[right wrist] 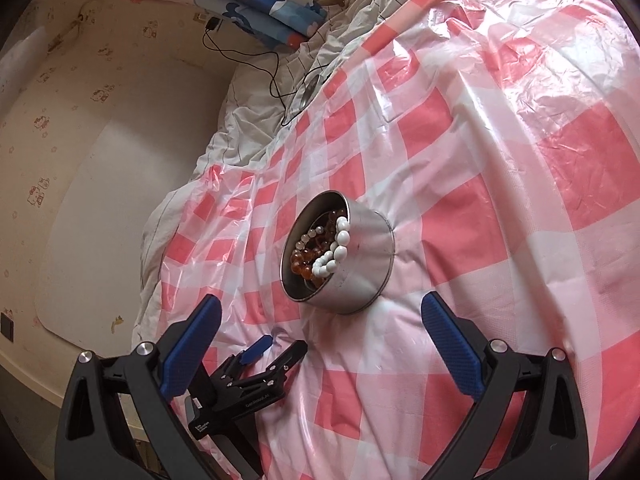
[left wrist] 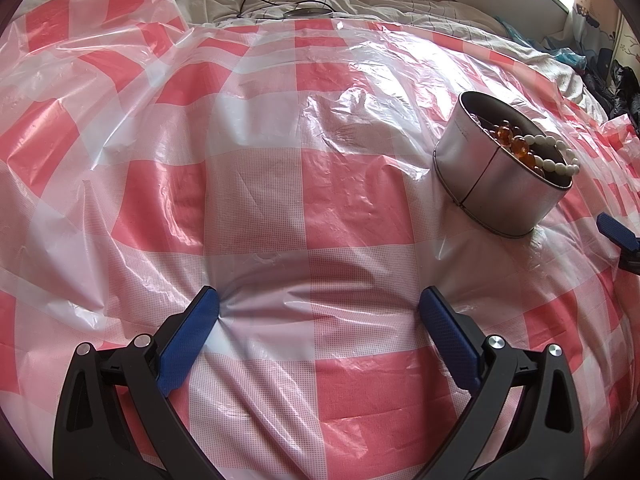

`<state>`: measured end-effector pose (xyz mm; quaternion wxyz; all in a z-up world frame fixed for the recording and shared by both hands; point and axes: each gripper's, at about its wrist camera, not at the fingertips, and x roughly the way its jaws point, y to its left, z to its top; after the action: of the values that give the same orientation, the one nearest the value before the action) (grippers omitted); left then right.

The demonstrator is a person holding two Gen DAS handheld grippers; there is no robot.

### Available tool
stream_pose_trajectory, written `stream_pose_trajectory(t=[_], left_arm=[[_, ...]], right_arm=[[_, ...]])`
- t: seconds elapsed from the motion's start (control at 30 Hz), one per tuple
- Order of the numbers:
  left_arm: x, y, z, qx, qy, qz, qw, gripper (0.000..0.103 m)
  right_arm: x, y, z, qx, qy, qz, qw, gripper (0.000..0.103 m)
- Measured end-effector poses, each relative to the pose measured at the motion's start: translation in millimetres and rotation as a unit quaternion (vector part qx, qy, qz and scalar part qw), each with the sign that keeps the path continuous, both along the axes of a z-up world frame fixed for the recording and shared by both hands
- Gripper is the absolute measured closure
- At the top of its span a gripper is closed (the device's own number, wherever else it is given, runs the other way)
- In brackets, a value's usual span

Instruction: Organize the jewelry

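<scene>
Jewelry sits gathered in a round metal tin (left wrist: 496, 184) on the bed's pink-checked plastic sheet (left wrist: 256, 200), off to the right in the left wrist view; amber beads (left wrist: 516, 142) and a white bead string (left wrist: 556, 156) lie heaped at its rim, the white string draped over the edge. The left tongs (left wrist: 320, 304) are spread wide and empty, tips pressing into bare sheet, probably resting since nothing loose lies near. In the right wrist view the right tongs (right wrist: 322, 312) are likewise spread and hold nothing, framing the tin (right wrist: 360, 264) just ahead, placed as if to tuck in the overhanging white string (right wrist: 334, 248).
</scene>
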<state>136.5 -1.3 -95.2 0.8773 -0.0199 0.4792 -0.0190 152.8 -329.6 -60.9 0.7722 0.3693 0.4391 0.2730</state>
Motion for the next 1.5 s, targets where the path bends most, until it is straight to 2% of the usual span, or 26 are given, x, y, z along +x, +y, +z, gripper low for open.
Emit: stream_pose_trajectory(t=[0.2,0.3,0.37,0.47,0.63,0.7,0.87,1.0,1.1,1.2,1.33,1.5], left_arm=[[0,0,0,0.0,0.0,0.0,1.0,0.007],[0,-1,0,0.0,0.0,0.0,1.0,0.007],[0,0,0,0.0,0.0,0.0,1.0,0.007],[0,-1,0,0.0,0.0,0.0,1.0,0.007],[0,0,0,0.0,0.0,0.0,1.0,0.007],[0,-1,0,0.0,0.0,0.0,1.0,0.007],[0,-1,0,0.0,0.0,0.0,1.0,0.007],[0,-1,0,0.0,0.0,0.0,1.0,0.007],[0,-1,0,0.001,0.0,0.0,1.0,0.007],[1,0,-1,0.002,0.0,0.0,1.0,0.007],[1,1,-2,-0.004,0.003,0.0,1.0,0.007],[0,0,-1,0.003,0.001,0.001,1.0,0.007]], right_arm=[[24,19,-1,0.033,-0.011,0.004,0.999,0.007],[31,30,8,0.05,-0.037,0.008,0.998,0.007],[31,41,21,0.058,-0.065,0.025,0.996,0.007],[33,58,29,0.074,-0.081,0.064,0.992,0.007],[28,50,42,0.089,-0.107,0.048,0.989,0.007],[27,37,41,0.073,-0.105,0.02,0.992,0.007],[40,25,13,0.07,-0.043,-0.012,0.997,0.007],[44,30,6,0.089,-0.036,-0.001,0.995,0.007],[43,38,12,0.105,-0.052,0.016,0.993,0.007],[45,56,17,0.118,-0.063,0.06,0.989,0.007],[43,71,17,0.097,-0.06,0.085,0.99,0.007],[18,60,39,0.024,-0.091,0.06,0.994,0.007]])
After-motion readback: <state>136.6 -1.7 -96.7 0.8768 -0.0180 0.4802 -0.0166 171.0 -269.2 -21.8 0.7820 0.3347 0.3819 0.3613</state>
